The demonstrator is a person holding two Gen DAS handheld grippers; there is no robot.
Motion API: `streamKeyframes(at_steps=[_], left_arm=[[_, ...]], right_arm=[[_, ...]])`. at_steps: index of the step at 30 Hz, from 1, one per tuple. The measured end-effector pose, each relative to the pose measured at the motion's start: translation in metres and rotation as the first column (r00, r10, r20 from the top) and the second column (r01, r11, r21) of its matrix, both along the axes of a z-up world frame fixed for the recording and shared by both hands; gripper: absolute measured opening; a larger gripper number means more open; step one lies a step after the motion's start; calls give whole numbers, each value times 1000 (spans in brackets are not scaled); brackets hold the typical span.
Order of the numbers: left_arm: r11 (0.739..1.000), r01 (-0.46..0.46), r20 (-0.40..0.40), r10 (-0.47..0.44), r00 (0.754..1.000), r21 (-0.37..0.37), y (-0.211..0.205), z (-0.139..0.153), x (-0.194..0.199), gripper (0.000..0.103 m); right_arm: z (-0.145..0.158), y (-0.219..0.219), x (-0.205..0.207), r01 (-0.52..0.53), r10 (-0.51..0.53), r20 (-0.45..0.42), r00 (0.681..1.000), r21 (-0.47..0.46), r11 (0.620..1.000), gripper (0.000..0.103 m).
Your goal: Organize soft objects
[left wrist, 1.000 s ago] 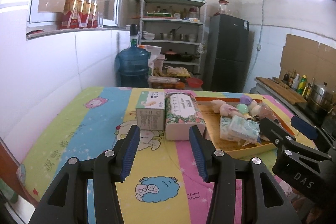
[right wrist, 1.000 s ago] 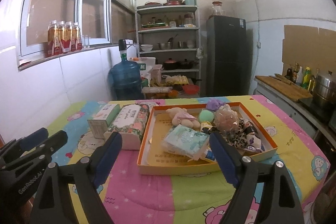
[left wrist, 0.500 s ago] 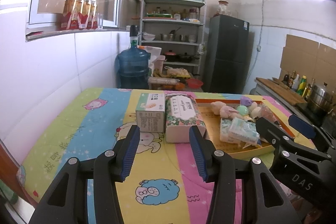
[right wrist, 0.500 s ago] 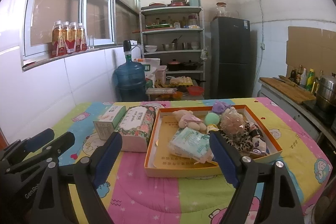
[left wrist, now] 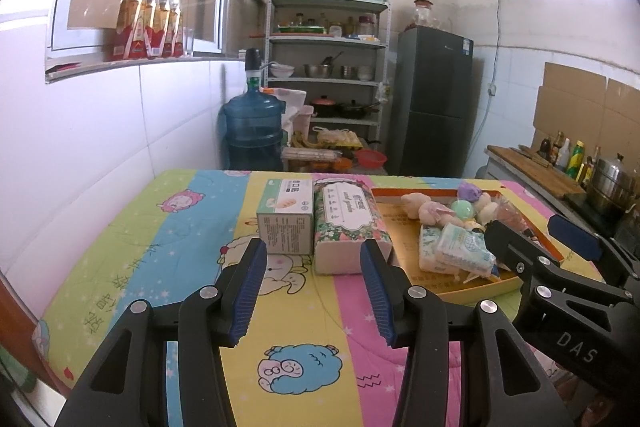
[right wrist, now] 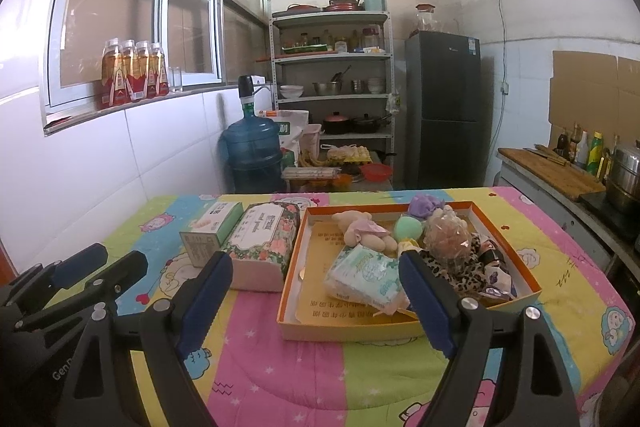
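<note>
1. The left gripper [left wrist: 313,277] hangs over the bright quilt [left wrist: 168,235], well to the left of the orange tray [right wrist: 289,279]. Its jaws are spread and nothing is between them.
2. A small green and white box [right wrist: 211,231] stands a little to the left of the tray.
3. A flowery tissue pack [right wrist: 264,241] lies just beside the tray's left wall, touching the small box. It looks squashy and light.
4. The right gripper [right wrist: 316,301] hangs near the front of the tray. Its jaws are spread wide and hold nothing.
5. Inside the tray, near the front, lies a soft pack of tissues [right wrist: 366,279]. It looks light and its wrapper may be slippery, so I would pinch it across the fat middle.
6. Behind it, also inside the tray, is a plush toy [right wrist: 362,233]. It looks soft and squishy, best held by the body.
7. At the back of the tray sits a green ball [right wrist: 408,229] and a purple soft thing [right wrist: 426,205].
8. At the right side of the tray lies a leopard-print cloth [right wrist: 464,267]. It looks floppy.
</note>
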State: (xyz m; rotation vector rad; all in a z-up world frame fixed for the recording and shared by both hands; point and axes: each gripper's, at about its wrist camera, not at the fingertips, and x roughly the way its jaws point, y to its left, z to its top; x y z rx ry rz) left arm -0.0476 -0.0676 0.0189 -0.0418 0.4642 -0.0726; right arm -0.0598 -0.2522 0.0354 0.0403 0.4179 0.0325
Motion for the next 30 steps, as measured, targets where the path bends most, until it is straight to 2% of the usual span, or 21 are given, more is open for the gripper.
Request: streamKeyframes(at_steps=[30], left_arm=[[1000,-6,-3,6,1000,0,1,-2,3,50]], right_arm=[[0,2,4,-3,3,-4,1000,1,1000,85]])
